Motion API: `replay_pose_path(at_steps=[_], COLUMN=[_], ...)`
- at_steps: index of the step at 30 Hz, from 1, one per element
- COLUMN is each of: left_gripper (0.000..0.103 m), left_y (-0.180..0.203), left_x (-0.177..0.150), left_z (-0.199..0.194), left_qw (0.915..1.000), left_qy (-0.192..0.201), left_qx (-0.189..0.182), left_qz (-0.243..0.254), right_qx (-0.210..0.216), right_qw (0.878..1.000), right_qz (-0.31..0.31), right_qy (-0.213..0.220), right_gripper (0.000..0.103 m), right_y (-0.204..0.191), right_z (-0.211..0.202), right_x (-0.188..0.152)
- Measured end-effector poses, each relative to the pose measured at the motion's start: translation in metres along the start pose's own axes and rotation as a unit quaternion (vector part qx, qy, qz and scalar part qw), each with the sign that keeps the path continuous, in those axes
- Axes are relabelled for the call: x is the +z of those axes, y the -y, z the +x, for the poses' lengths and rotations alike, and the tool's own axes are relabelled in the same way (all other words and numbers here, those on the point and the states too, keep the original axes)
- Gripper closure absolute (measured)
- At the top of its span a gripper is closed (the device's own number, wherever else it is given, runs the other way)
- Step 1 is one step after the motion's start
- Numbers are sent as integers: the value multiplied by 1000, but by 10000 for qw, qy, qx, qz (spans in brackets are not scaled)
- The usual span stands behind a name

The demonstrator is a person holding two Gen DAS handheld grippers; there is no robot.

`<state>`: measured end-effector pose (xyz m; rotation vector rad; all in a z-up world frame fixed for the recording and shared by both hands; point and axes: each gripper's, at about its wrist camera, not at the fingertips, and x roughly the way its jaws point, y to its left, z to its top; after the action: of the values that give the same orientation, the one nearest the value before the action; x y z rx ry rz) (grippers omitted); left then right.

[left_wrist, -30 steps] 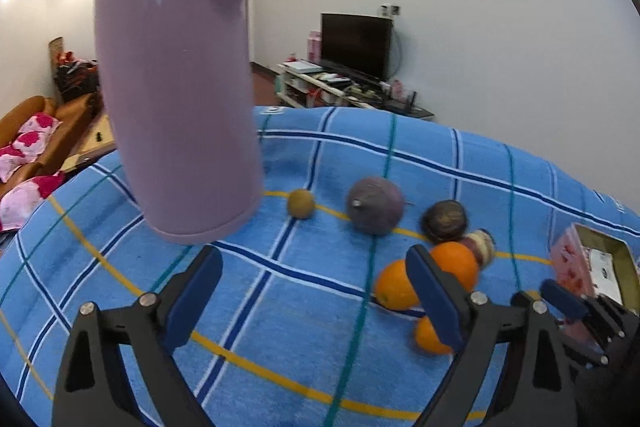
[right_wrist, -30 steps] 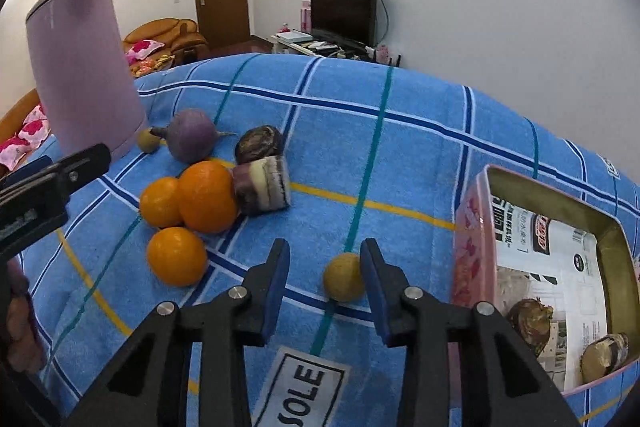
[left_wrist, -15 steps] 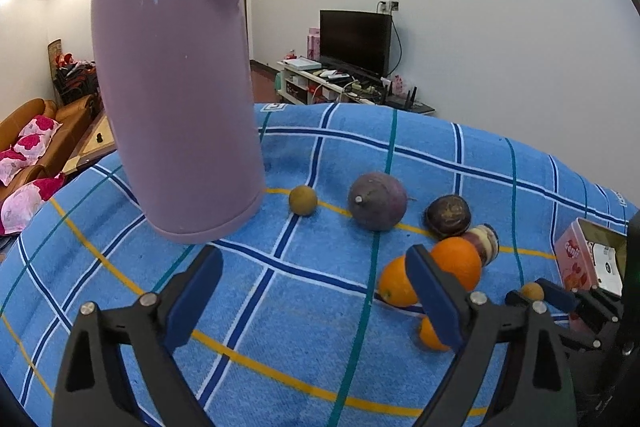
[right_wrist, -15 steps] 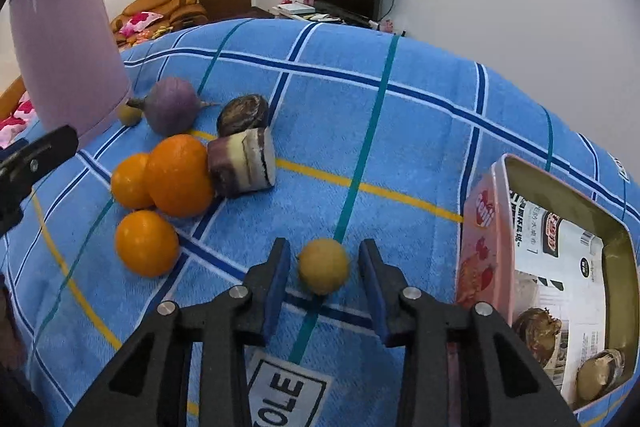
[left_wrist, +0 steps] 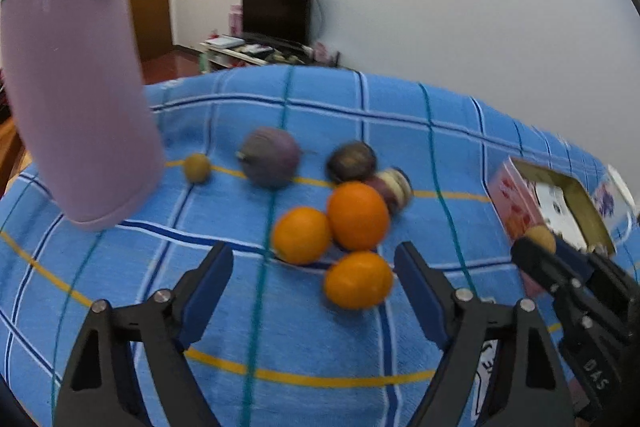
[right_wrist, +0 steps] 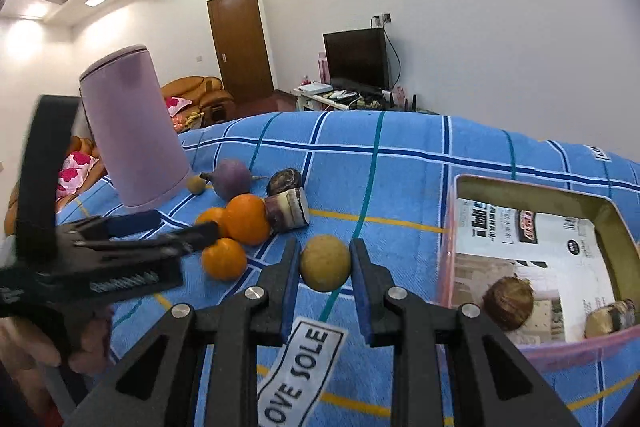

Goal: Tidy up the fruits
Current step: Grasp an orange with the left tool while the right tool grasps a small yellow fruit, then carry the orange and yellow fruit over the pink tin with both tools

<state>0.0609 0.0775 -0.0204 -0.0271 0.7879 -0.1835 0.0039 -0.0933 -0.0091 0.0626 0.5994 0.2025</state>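
My right gripper (right_wrist: pixel 325 263) is shut on a small yellow-brown round fruit (right_wrist: pixel 325 269) and holds it off the blue checked cloth, left of the pink tin box (right_wrist: pixel 450 227). The left wrist view shows that fruit (left_wrist: pixel 540 238) in front of the box (left_wrist: pixel 516 203). Three oranges (left_wrist: pixel 302 235) (left_wrist: pixel 358 215) (left_wrist: pixel 358 279) lie clustered just ahead of my left gripper (left_wrist: pixel 314 259). Its jaws are closing; the nearest orange sits between the fingertips, untouched. The left gripper (right_wrist: pixel 188 223) also shows at the left of the right wrist view.
A tall lilac kettle (left_wrist: pixel 80 107) stands at the left with a small yellow-brown fruit (left_wrist: pixel 197 167) beside it. A purple root (left_wrist: pixel 272 157), a dark round fruit (left_wrist: pixel 352 161) and a cut purple-white piece (left_wrist: pixel 394 187) lie behind the oranges. The box holds a brown fruit (right_wrist: pixel 508 303).
My right gripper has shut on the yellow-brown fruit and raised it off the cloth. The left gripper has swung right and forward to the oranges, its jaws a little narrower.
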Motion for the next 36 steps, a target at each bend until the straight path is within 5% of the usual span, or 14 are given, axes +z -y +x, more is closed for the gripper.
replay_pose_path(at_steps=[6, 13, 17, 26, 36], left_gripper=[22, 58, 59, 60, 60], left_y=[12, 6, 3, 13, 23], left_x=[-9, -11, -11, -4, -3], left_z=[24, 27, 25, -21, -34], left_qw=[9990, 9987, 9988, 9955, 9888], left_qy=[-404, -479, -417, 747, 1388], left_qx=[84, -160, -230, -517, -506], left_qz=[142, -97, -141, 262, 228], right_qx=[42, 50, 74, 43, 236], right_qw=[10000, 9997, 9995, 9995, 9978], right_qz=[5, 170, 242, 264, 418], right_qy=[-79, -150, -163, 158, 466], right_gripper=[77, 77, 77, 77, 77], right_y=[-5, 0, 3, 6, 12], right_z=[-2, 2, 3, -7, -17], right_x=[-5, -7, -8, -5, -4])
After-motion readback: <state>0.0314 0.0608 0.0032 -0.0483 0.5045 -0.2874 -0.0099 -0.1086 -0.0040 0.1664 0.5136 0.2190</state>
